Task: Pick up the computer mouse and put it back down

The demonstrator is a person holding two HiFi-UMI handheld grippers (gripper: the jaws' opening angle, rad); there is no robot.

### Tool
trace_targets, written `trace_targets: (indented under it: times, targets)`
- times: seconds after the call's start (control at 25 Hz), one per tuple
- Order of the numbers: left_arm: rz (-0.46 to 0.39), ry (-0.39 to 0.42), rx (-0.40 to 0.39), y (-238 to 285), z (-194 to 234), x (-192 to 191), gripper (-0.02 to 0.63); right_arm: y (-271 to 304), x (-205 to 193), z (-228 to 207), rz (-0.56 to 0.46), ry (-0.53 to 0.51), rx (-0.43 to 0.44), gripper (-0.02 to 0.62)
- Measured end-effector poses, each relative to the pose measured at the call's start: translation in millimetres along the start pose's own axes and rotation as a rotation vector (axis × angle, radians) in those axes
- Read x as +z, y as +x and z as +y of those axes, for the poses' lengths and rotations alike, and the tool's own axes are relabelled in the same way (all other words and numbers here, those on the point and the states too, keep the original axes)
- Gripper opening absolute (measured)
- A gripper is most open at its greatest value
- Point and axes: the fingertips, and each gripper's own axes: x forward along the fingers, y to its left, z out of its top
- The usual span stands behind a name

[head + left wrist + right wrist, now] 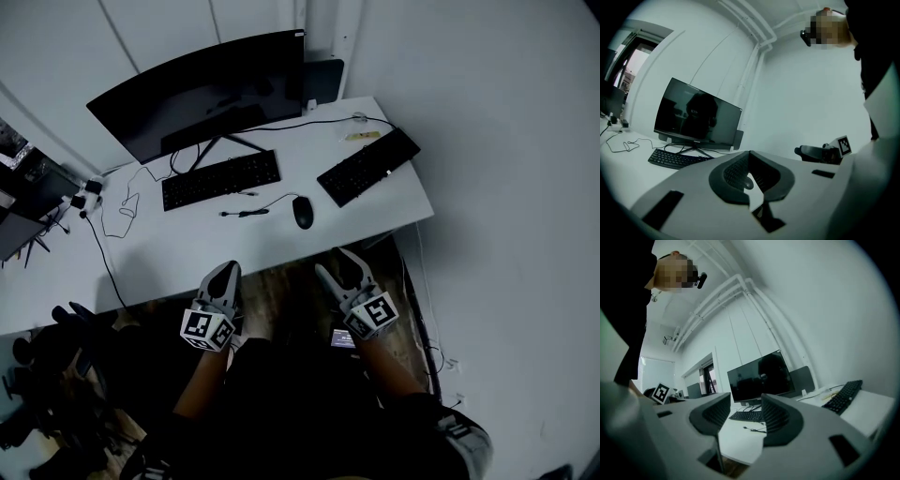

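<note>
**Two claws short of the desk, mouse untouched**

Two grippers, both pointing level, both on the near side of the desk edge. Right gripper [339, 262]: jaws spread, nothing between them but a sight of the desk beyond. Left gripper [227, 270]: jaw tips pressed together, nothing pinched.

Computer mouse [303, 212] sits flat on the white desk [187, 246], at about eleven o'clock from the right gripper and one o'clock from the left, well apart from both. Not lifted, not touched.

Step in hand, as I judge it: the approach, with the pick not yet begun. The right gripper looks the likelier one to take it, being spread already. Next move calls for carrying that gripper over the front edge, straddling the mouse's sides, then closing. The left would have to spread first.

Around the mouse:
- Loose cable [246, 212] at nine o'clock, its end near the mouse.
- Black keyboard [220, 178] at ten o'clock.
- Second keyboard [367, 166], skewed, at two o'clock.
- Monitor [202, 94] at eleven o'clock, far back.

Bare desk lies from five to seven o'clock of the mouse, right down to the front edge, so a straight approach is open. The mouse's own cord trails off at ten o'clock and may tug on a lift.
</note>
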Motion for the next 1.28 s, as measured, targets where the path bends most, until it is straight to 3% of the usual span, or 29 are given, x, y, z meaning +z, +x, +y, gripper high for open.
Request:
trace_targets:
  times: [0.16, 0.24, 0.44, 0.92, 1.12, 1.28]
  targets:
    - [-0.008, 0.018, 0.040, 29.6, 11.4, 7.5, -0.005, 21.2, -19.0, -33.0, 0.074, -0.008, 0.035, 0.199]
    - [-0.013, 0.016, 0.054, 39.5, 21.0, 9.5, -0.005, 34.3, -20.7, -43.5, 0.060, -0.003, 0.035, 0.199]
    - [0.011, 0.007, 0.042, 68.7, 43.0, 3.9, -0.005, 71.8, -39.3, -74.0, 0.100, 0.005, -0.021, 0.215]
    - [0.124, 0.056, -0.139, 139.8, 91.8, -49.6, -0.005, 158.8, -131.5, -136.7, 0.327, 0.009, -0.221, 0.314]
    - [0.185, 0.022, -0.259, 155.7, 92.7, -69.8, -0.005, 160.1, -170.9, -157.1, 0.484, -0.006, -0.335, 0.344]
    - [0.220, 0.025, -0.331, 166.6, 93.3, -85.1, -0.005, 158.2, -195.0, -172.3, 0.537, 0.002, -0.402, 0.345]
